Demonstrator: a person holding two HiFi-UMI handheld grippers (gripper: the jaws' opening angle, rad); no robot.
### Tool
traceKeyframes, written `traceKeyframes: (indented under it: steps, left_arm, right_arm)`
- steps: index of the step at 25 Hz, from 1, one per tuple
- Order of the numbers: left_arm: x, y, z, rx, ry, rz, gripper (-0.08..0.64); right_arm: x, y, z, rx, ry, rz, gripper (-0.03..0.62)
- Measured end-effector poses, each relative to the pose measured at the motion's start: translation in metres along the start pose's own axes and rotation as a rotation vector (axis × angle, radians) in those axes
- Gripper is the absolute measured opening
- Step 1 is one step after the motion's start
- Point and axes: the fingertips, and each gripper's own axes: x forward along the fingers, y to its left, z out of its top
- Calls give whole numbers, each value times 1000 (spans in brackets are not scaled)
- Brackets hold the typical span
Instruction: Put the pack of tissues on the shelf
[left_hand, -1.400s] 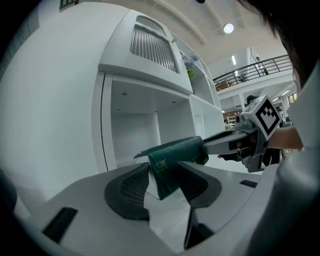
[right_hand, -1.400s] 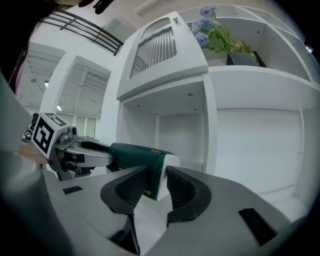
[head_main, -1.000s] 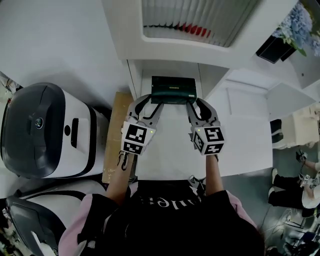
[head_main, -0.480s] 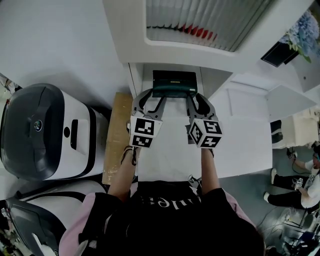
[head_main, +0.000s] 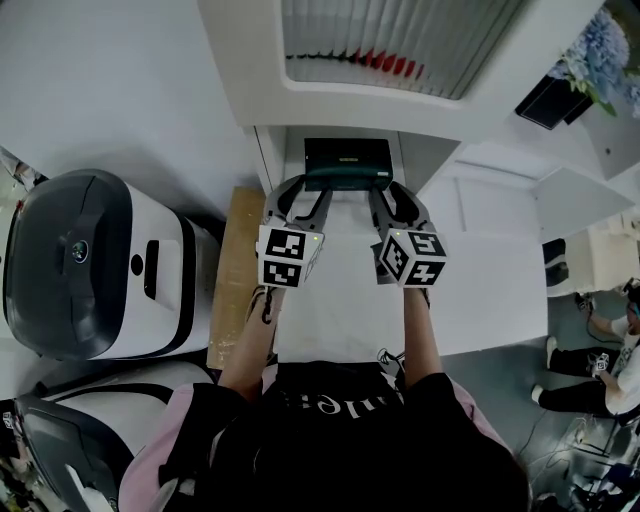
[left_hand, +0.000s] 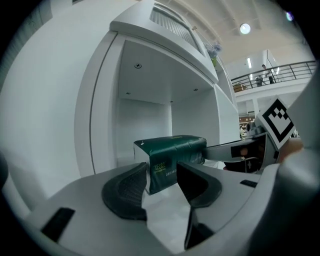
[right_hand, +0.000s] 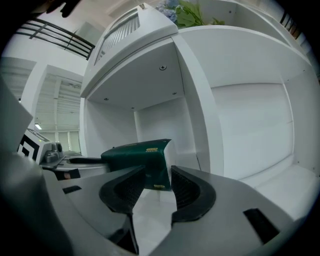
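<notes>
1. Now pinching one end of the pack of tissues (head_main: 347, 165) with the left tool (left_hand: 161, 172).
2. Spreading the right tool (right_hand: 158, 175) around the other end, one pad standing clear.
3. Holding the pack in the mouth of the shelf (left_hand: 100, 125)'s open compartment.

The pack of tissues (head_main: 347, 163) sits inside the shelf (head_main: 345, 235) compartment.

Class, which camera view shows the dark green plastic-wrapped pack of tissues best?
The left gripper view: the dark green plastic-wrapped pack of tissues shows its top, printed face and full length, lying level at the opening of the white shelf compartment. The right gripper view shows mainly the other end; the head view only its top.
</notes>
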Motion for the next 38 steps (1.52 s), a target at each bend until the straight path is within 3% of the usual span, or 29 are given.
traceKeyframes:
  steps: [3, 9, 14, 22, 32, 38]
  left_arm:
    - [-8, 1, -1, -31, -17, -11, 193]
    - [-36, -18, -20, 46, 11, -80, 193]
    - [-59, -44, -50, 72, 68, -129, 193]
    - [-106, -79, -76, -1, 125, -173, 193]
    - [-142, -120, -111, -30, 197, -102, 190]
    - [-162, -144, -113, -94, 191, -22, 189]
  right_arm:
    - [-7, 6, 0, -12, -5, 18, 184]
    - [-29, 16, -7, -50, 2, 50, 183]
    - [-51, 30, -32, -125, 68, 102, 183]
    - [-86, 40, -76, -142, 148, 186, 183]
    - [-135, 28, -114, -125, 213, 259, 173]
    - [-164, 25, -126, -111, 216, 326, 160]
